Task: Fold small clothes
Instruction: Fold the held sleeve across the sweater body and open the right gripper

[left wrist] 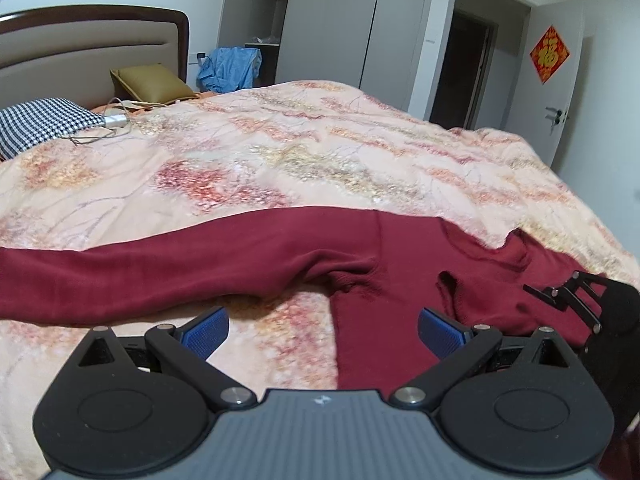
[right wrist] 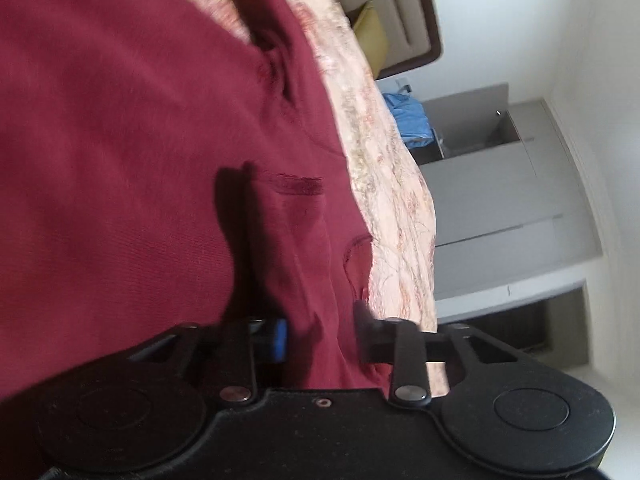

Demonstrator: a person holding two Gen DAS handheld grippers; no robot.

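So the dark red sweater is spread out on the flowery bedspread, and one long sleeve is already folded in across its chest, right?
Not quite. The dark red sweater does lie on the flowery bedspread, but the long sleeve is not folded in: it stretches straight out sideways from the body, flat on the bedspread. The left wrist view shows this.
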